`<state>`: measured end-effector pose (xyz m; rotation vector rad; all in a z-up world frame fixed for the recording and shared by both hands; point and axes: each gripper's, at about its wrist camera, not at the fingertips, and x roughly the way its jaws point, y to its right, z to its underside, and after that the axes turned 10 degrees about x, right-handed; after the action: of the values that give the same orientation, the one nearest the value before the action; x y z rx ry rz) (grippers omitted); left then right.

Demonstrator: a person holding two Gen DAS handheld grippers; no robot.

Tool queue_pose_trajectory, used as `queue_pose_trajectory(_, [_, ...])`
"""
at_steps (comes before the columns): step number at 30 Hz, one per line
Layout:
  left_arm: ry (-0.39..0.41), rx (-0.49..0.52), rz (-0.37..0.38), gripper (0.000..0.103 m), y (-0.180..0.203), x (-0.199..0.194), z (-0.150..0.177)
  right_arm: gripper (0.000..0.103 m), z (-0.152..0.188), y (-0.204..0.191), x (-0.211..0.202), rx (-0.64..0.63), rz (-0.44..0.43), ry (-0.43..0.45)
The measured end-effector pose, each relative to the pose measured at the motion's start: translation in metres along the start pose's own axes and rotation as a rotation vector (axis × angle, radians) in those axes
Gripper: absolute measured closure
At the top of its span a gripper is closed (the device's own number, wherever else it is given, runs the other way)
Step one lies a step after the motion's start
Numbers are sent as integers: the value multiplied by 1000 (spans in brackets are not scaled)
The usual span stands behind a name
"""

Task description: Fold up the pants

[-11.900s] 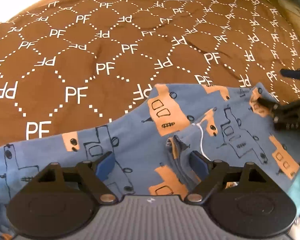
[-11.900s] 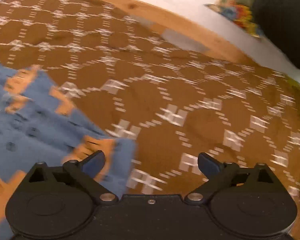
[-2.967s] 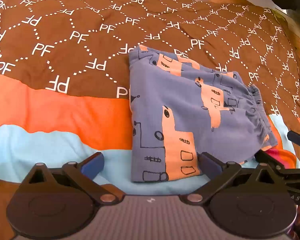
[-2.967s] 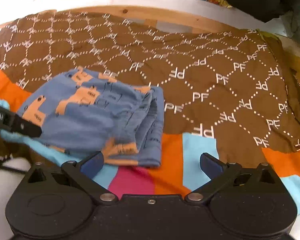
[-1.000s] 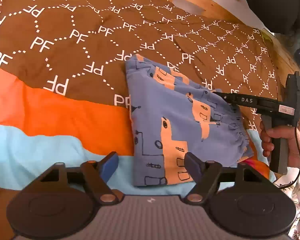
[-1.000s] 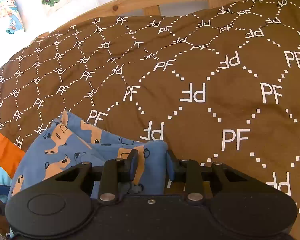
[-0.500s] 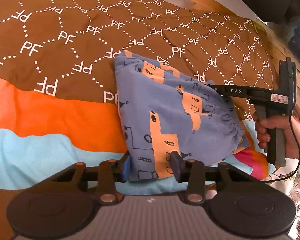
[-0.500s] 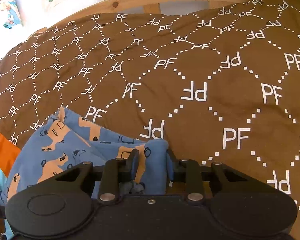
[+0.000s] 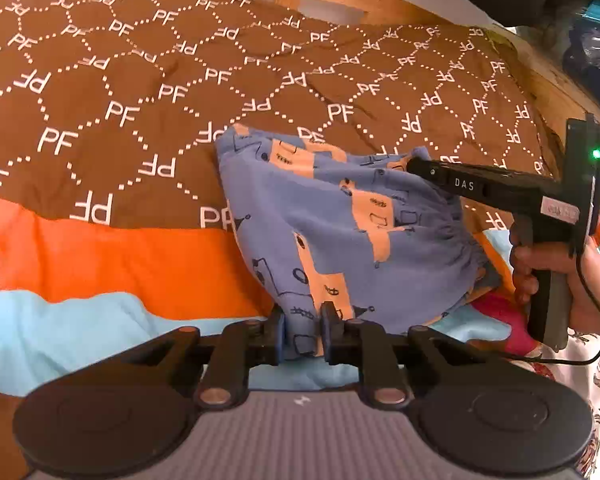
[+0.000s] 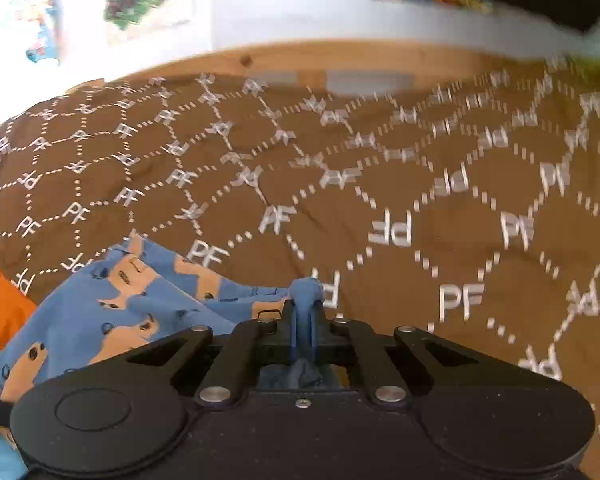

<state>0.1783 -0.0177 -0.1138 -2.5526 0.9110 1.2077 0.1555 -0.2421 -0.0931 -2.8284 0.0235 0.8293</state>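
- The folded blue pants [image 9: 340, 236] lie on the blanket [image 9: 140, 128], across the line between its brown part and its orange and light-blue stripes.
- The left gripper [image 9: 303, 330] is closing on the near corner of the pants, with the cloth between its pads.
- The right gripper [image 9: 414, 165], gripped by a hand [image 9: 560, 276] right of the pants, reaches to their far right edge by the gathered waistband.
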Motion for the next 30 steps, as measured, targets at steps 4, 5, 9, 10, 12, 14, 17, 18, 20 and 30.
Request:
queue_pose_trajectory(4, [30,-28,6,88,0,-9,-6,98,-8,-8,-15,-63,-12,51])
queue_pose_trajectory(5, [43,-19,-1,88,2,-12,-9,99,-12,-9,-18,-76,-18,60])
queue_pose_trajectory(9, [109,86,-47,88,20,-28,-27,99,-35,-13,-30,-138,-35,115])
queue_pose_trajectory(10, [123,95,-57,88,23,-30,-34,99,-42,-13,-32,-144,-35,129])
queue_pose_trajectory(12, [150,105,-63,88,27,-30,-51,99,-64,-8,-33,-152,-38,159])
queue_pose_trajectory(14, [188,107,-62,88,28,-24,-75,99,-88,-4,-28,-185,-28,191])
queue_pose_trajectory(17, [246,102,-62,88,26,-5,-116,99,-132,5,-8,-227,6,218])
queue_pose_trajectory(18, [264,93,-66,88,24,5,-130,99,-148,9,2,-233,17,222])
queue_pose_trajectory(20, [276,78,-64,88,21,24,-152,98,-169,16,23,-261,43,216])
queue_pose_trajectory(30, [141,34,-87,87,9,109,-172,95,-166,65,107,-179,154,66])
